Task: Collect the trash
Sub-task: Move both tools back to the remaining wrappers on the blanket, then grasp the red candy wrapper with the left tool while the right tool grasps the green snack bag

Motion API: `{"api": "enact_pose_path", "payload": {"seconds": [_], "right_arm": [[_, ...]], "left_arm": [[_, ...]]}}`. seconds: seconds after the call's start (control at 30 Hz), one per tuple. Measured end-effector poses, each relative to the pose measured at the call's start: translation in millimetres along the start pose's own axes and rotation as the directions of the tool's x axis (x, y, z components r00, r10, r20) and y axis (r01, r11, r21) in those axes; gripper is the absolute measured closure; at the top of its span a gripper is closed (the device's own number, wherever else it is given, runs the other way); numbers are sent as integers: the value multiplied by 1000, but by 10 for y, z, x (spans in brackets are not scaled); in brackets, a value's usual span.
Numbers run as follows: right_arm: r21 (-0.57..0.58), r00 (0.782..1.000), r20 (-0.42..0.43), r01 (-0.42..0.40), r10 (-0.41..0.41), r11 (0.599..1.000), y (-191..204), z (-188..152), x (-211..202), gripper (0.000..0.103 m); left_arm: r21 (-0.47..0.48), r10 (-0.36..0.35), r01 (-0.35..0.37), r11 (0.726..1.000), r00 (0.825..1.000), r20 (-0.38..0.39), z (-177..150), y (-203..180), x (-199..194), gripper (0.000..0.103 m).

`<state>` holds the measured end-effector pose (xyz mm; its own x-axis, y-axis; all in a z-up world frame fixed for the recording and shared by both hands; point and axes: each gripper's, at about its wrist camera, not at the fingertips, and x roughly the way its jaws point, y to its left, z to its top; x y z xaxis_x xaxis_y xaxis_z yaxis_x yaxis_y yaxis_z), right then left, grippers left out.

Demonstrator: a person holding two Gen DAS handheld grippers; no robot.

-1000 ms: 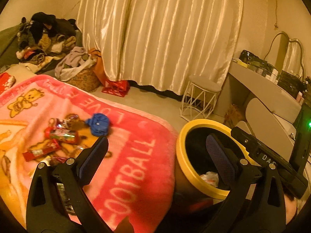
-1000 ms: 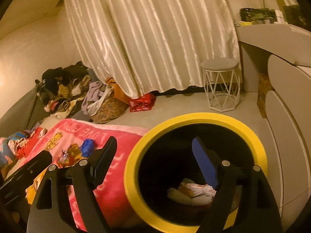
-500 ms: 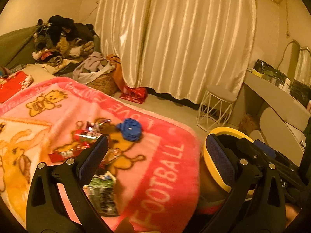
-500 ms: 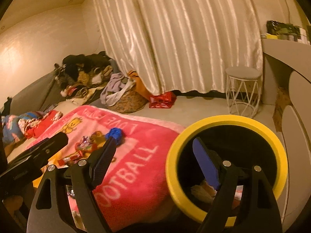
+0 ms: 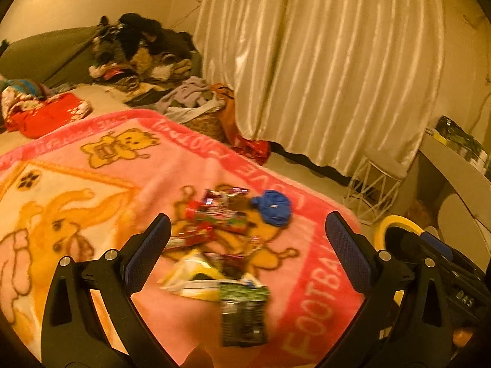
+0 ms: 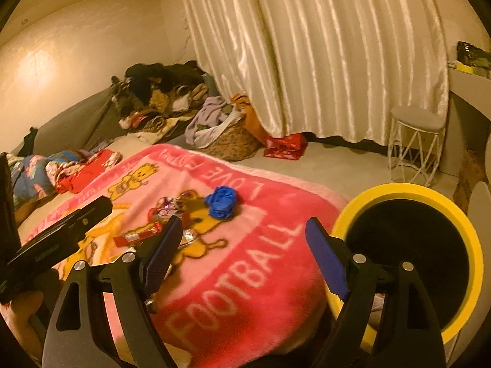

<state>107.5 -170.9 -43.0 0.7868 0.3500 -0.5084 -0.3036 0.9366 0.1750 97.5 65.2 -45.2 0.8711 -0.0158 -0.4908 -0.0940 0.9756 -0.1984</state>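
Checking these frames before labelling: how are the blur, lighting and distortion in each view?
Left wrist view: motion blur smears the wrappers and the blanket, amber light, fisheye bending with dark corners. Right wrist view: sharper, the bin and blue wad read clearly, glare on the curtain.

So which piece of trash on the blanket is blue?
The crumpled blue wad, lying at the far right edge of the litter pile on the pink blanket. The other pieces are flat printed wrappers in red, yellow, and black.

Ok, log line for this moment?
left hand-held gripper: open, empty | right hand-held gripper: open, empty | wrappers: on blanket | yellow-rimmed bin: beside bed
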Motion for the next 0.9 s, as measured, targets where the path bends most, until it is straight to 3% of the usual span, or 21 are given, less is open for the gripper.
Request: {"api": "enact_pose_path", "payload": {"seconds": [0.4,0.6,0.73,0.9], "right_arm": [[-89,991,-111,-88,78,992,500,-94,337,23],[-120,977,-179,-139,117,983,742,-222,457,23],[-132,965,-225,-168,135,977,877,-318,540,23],[-137,951,-282,-171,127,976,979,-455,672,23]], "left_arm": [[-111,113,-117,987,993,-44,-20,688,70,10],[-150,124,-135,979,989,-83,-95,907,133,11],[-182,106,-126,975,987,-118,-157,993,199,17],[-220,75,-115,969,981,-181,-257,1085,312,32]]}}
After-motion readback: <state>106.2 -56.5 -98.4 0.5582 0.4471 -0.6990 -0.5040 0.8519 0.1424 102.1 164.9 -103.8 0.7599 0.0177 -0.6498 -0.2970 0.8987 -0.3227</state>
